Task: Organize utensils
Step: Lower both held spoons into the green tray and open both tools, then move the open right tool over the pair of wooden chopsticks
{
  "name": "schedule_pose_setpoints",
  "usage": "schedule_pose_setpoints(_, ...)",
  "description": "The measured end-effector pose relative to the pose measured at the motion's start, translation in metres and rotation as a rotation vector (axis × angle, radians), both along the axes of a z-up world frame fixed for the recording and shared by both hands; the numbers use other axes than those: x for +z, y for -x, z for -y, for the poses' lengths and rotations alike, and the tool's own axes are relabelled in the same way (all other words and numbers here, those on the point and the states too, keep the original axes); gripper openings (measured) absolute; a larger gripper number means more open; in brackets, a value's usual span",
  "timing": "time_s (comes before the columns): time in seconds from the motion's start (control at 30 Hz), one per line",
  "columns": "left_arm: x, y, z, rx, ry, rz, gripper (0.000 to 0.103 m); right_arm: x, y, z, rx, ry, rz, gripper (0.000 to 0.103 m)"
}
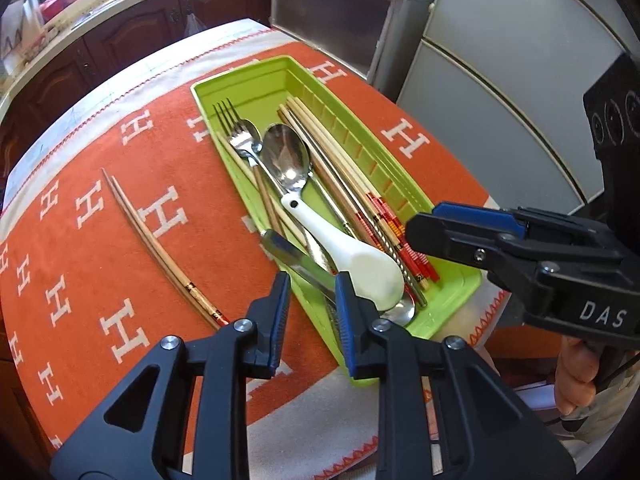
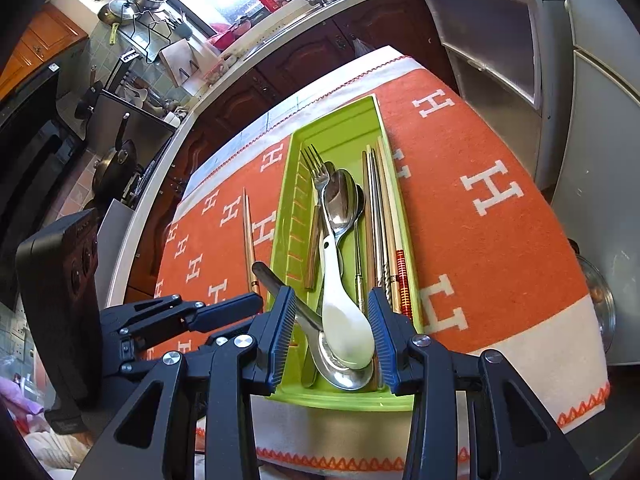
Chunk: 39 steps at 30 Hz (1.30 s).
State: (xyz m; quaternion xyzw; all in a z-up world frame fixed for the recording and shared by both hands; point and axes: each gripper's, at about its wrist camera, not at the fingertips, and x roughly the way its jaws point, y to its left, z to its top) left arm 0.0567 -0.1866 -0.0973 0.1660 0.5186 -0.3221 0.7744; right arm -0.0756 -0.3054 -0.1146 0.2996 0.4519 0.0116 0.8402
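Nearest, the left gripper (image 1: 310, 298) is standing with its jaws parted and nothing pressed between the pads, hovering over the near end of the green tray (image 1: 452, 304). The right gripper (image 2: 330, 328) is straddling that same near end, its jaws apart on either side of the tray walls; whether its pads are pressing the walls cannot be told.

The tray is lying lengthwise on the cloth, holding one white ceramic spoon (image 1: 352, 252) resting on top, at least two metal spoons (image 1: 286, 156), one fork (image 1: 234, 128), a dark-handled utensil (image 1: 288, 254) leaning over the left rim, and a bundle of chopsticks (image 1: 340, 164) along the right wall.

One pair of wooden chopsticks (image 1: 156, 244) is lying on the cloth left of the tray.

An orange tablecloth (image 1: 120, 184) with white H letters is covering the table; beyond it, dark wooden cabinets (image 1: 120, 36) are lining a kitchen counter.
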Motion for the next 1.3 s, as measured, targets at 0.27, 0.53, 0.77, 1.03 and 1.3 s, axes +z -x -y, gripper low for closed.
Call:
schedule_pose_setpoints(0.27, 0.006, -0.005, -0.030, 0.067, 0.001, 0.007, 0.020, 0.004, -0.001, -0.007, 0.031, 0.019, 0.003, 0.038)
schedule_pose_setpoints(0.53, 0.016, -0.012, -0.086, 0.197, 0.016, 0.013, 0.021, 0.012, -0.008, -0.028, 0.104, 0.057, 0.000, 0.040)
schedule_pose_setpoints(0.77, 0.021, -0.021, -0.139, 0.314, 0.026, 0.025, 0.025, 0.022, -0.021, -0.060, 0.191, 0.104, 0.011, 0.040)
schedule_pose_setpoints(1.03, 0.024, -0.027, -0.175, 0.389, 0.045, 0.042, 0.034, 0.035, -0.053, -0.106, 0.296, 0.169, 0.013, 0.040)
schedule_pose_setpoints(1.3, 0.022, -0.036, -0.197, 0.444, 0.057, 0.045, 0.037, 0.041, -0.099, -0.145, 0.380, 0.224, -0.028, 0.039)
